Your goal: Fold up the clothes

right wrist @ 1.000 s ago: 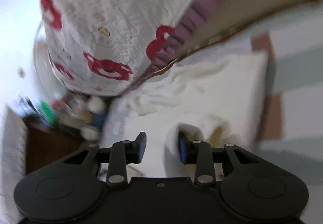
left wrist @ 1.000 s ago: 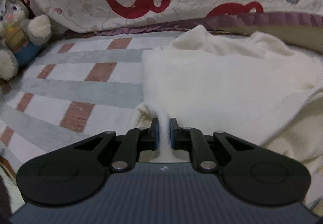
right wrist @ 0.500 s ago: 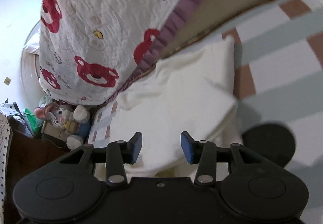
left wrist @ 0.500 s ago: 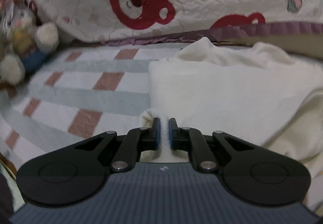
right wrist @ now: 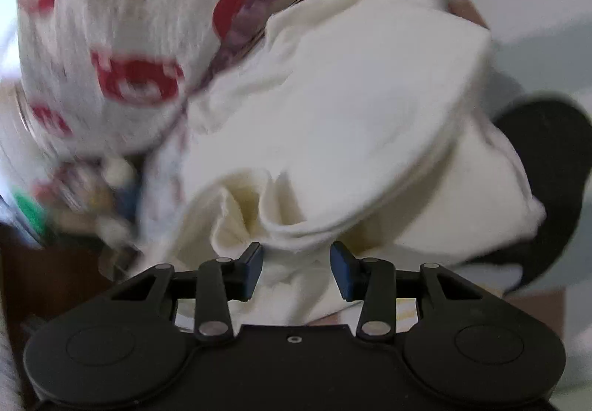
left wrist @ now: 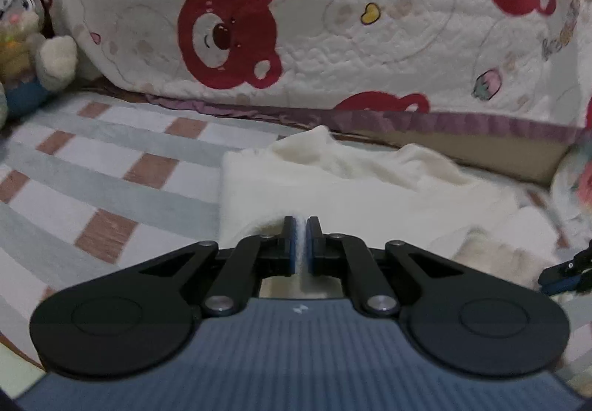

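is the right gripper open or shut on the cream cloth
Open: the right gripper has its jaws wide apart, with the bunched cream cloth lying between them, unclamped.

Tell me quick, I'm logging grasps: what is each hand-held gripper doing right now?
Left hand-held gripper: closed on a pinch of the cream garment.
Right hand-held gripper: open, the garment's bunched edge between its fingers, not clamped.

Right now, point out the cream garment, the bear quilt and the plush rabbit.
cream garment (left wrist: 355, 196), left wrist view, flat folded top.
bear quilt (left wrist: 333, 22), left wrist view, white quilted area between bears.
plush rabbit (left wrist: 22, 15), left wrist view, its face.

Lettering on quilt too distorted to read.
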Motion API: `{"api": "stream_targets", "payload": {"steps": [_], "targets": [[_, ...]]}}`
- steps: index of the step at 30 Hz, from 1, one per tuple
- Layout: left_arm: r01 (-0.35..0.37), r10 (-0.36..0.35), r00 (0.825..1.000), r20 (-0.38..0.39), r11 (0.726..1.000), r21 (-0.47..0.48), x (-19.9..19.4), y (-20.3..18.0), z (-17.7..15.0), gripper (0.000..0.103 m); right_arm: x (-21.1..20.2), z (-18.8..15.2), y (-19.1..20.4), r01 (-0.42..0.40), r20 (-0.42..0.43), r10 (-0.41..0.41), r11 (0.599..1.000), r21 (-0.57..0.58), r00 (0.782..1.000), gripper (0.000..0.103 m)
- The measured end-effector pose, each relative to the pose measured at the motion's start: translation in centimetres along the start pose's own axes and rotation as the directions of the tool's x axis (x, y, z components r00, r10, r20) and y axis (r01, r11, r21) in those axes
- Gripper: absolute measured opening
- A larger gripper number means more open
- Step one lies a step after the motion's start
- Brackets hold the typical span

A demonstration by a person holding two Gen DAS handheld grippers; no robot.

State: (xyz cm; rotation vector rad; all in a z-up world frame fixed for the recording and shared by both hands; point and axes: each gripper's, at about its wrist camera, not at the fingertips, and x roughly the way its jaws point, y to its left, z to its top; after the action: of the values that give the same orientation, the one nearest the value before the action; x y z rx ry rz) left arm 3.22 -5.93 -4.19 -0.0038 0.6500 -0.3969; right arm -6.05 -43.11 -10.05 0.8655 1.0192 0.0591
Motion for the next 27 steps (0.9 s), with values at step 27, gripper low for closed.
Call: {"api": "stream_targets", "payload": {"steps": [27], "targets": [[-0.033, 0.031, 0.993, -0.114, 0.999, -0.018, 4.2, 3.3, -1.7, 0.008, -2.8, 4.5, 2.6, 0.449, 0.511, -0.185, 0.765, -0.461, 0.84, 0.047]]}}
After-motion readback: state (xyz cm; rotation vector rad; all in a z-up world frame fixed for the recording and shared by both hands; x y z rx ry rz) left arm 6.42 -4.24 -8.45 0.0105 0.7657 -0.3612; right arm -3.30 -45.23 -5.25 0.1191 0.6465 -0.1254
